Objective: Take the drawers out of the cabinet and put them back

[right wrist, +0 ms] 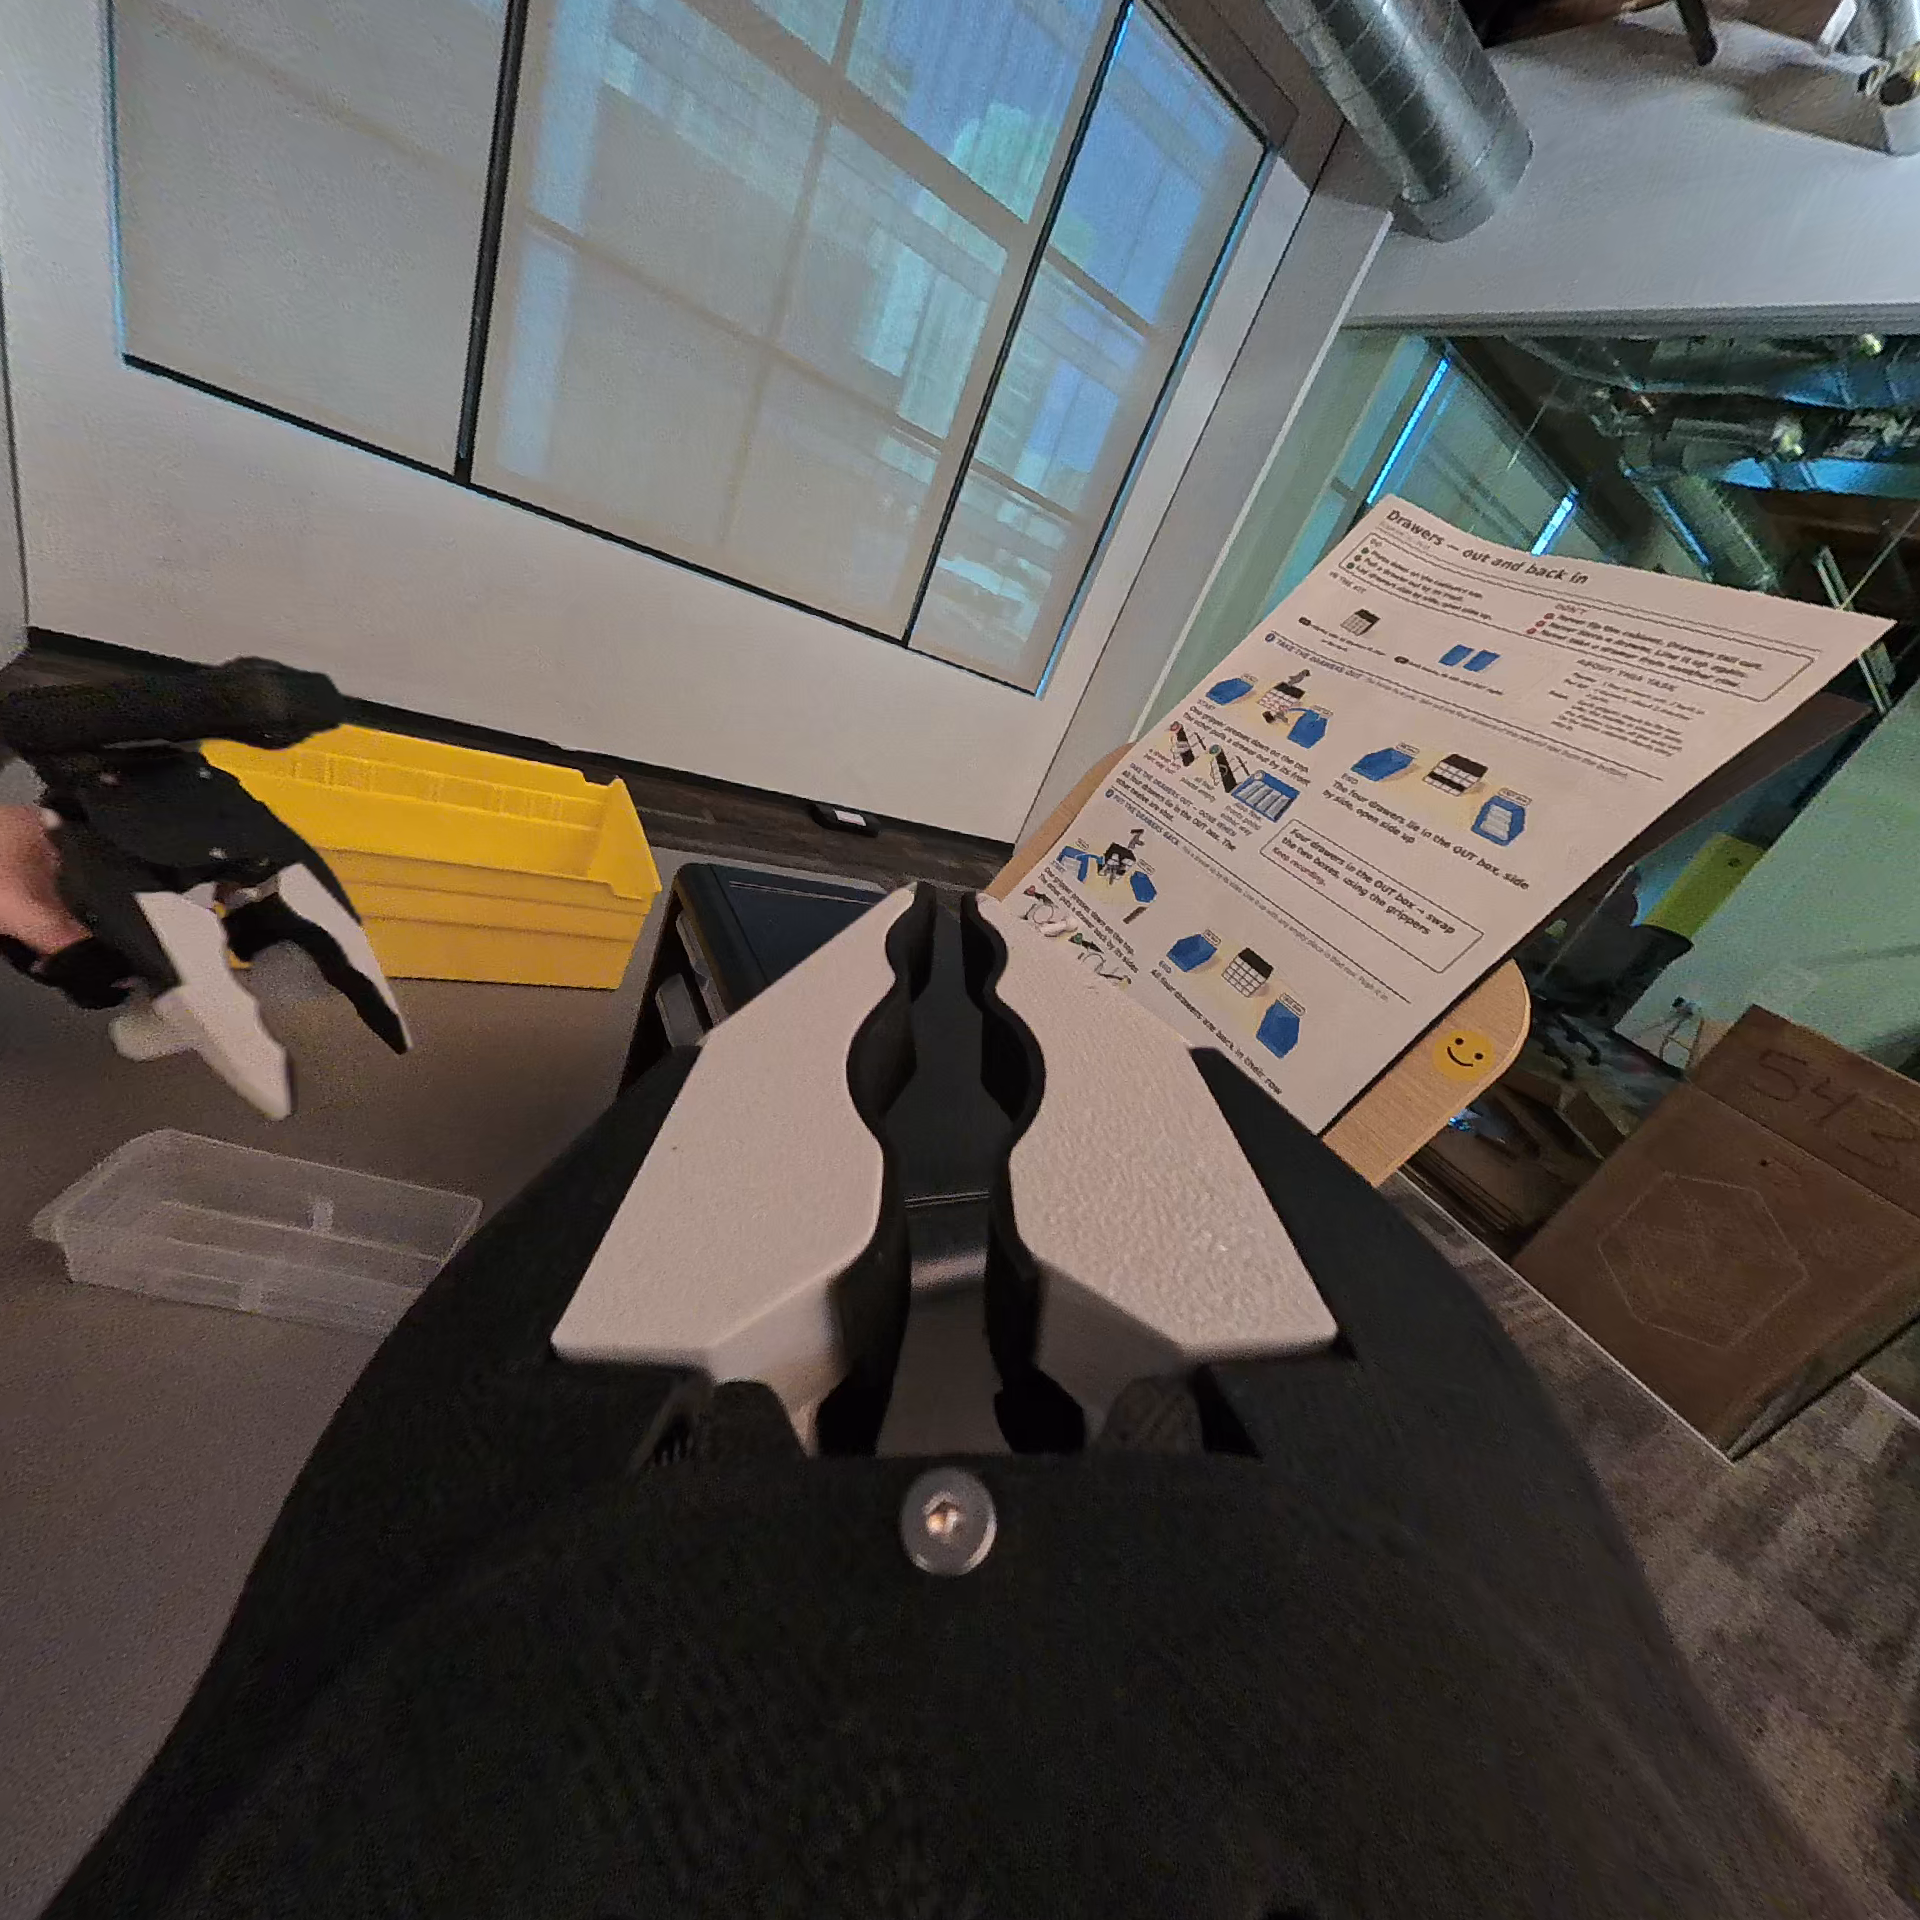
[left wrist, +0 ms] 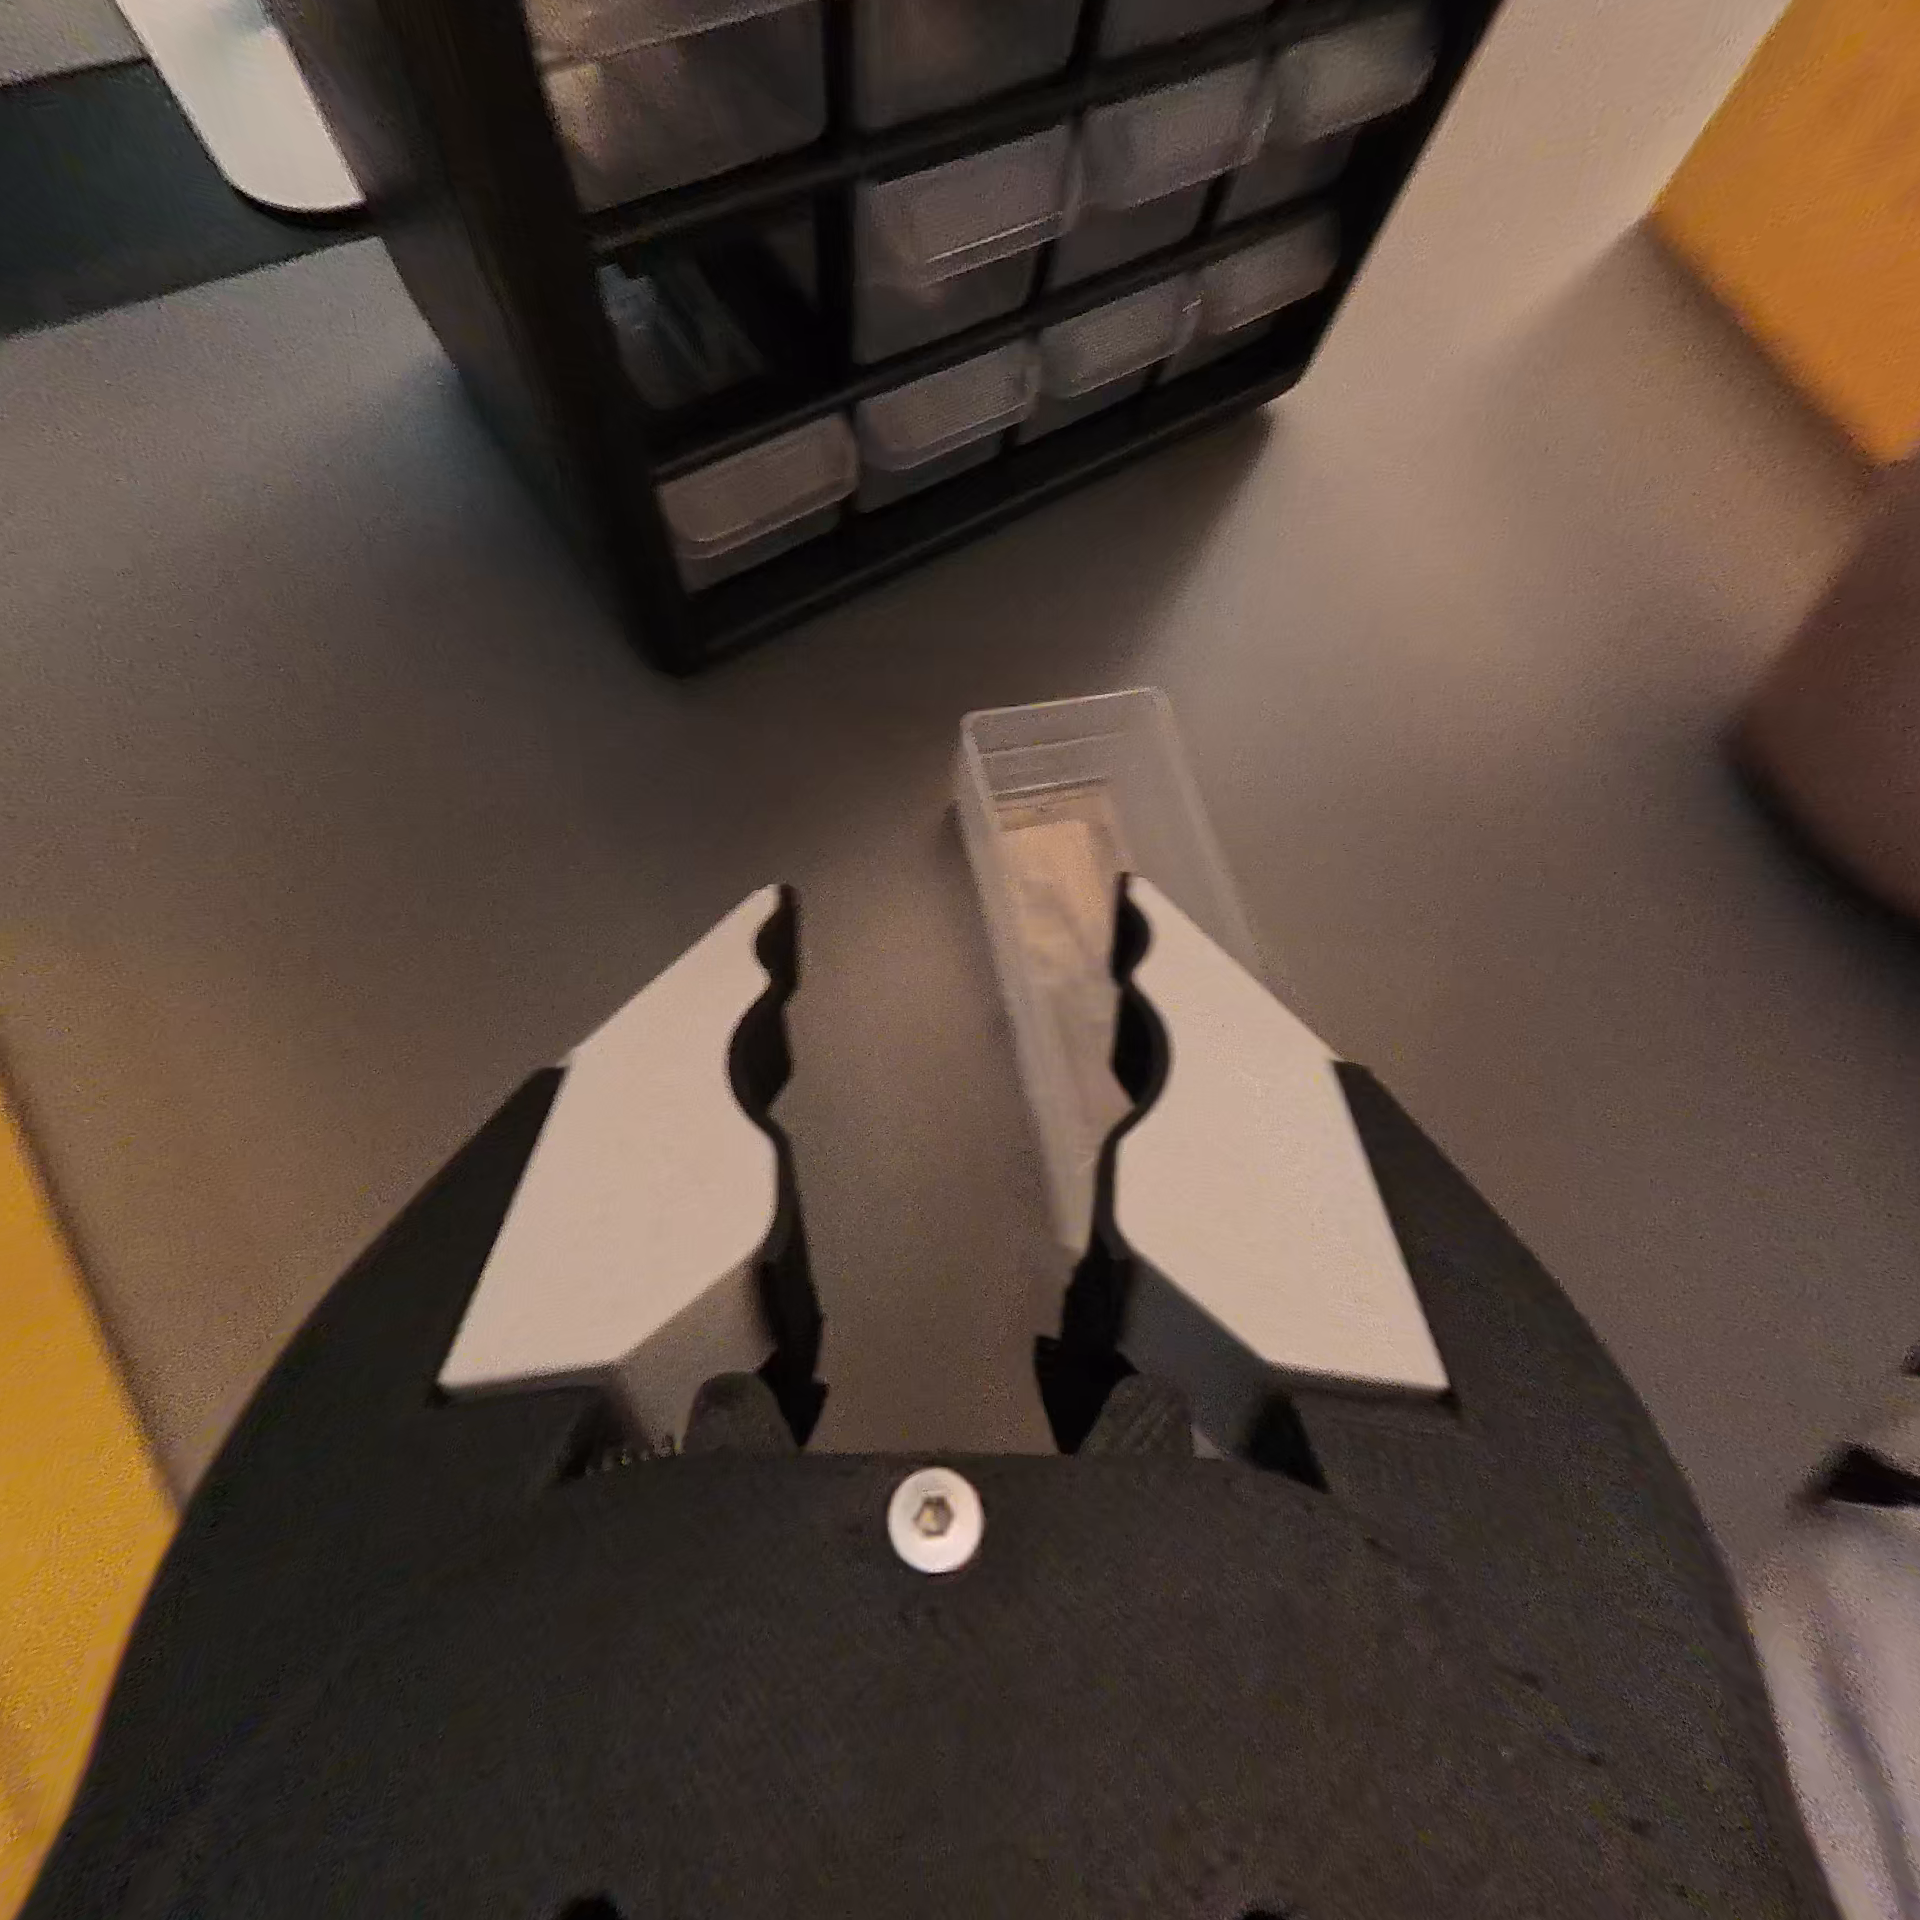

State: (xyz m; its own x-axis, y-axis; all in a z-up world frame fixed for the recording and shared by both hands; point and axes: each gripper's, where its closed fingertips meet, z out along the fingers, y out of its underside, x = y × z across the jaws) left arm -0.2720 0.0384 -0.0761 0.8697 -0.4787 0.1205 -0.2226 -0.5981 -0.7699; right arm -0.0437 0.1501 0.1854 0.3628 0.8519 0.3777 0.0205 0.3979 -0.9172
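Note:
The black cabinet with clear drawers stands at the back of the grey table. One slot in its left column looks dark and may be without a drawer. A clear drawer lies on the table in front of it, open side up. My left gripper is open and empty just above the drawer's near end, which runs under the right finger. In the right wrist view the left gripper hangs over the drawer. My right gripper is shut and empty over the cabinet's top.
A yellow bin stands behind the drawer on the left. An instruction sheet on a wooden stand rises right of the cabinet. Cardboard boxes sit past the table's right edge. Yellow bins show at the edges of the left wrist view. Some 35 centimetres of space lies between my two pairs of fingers.

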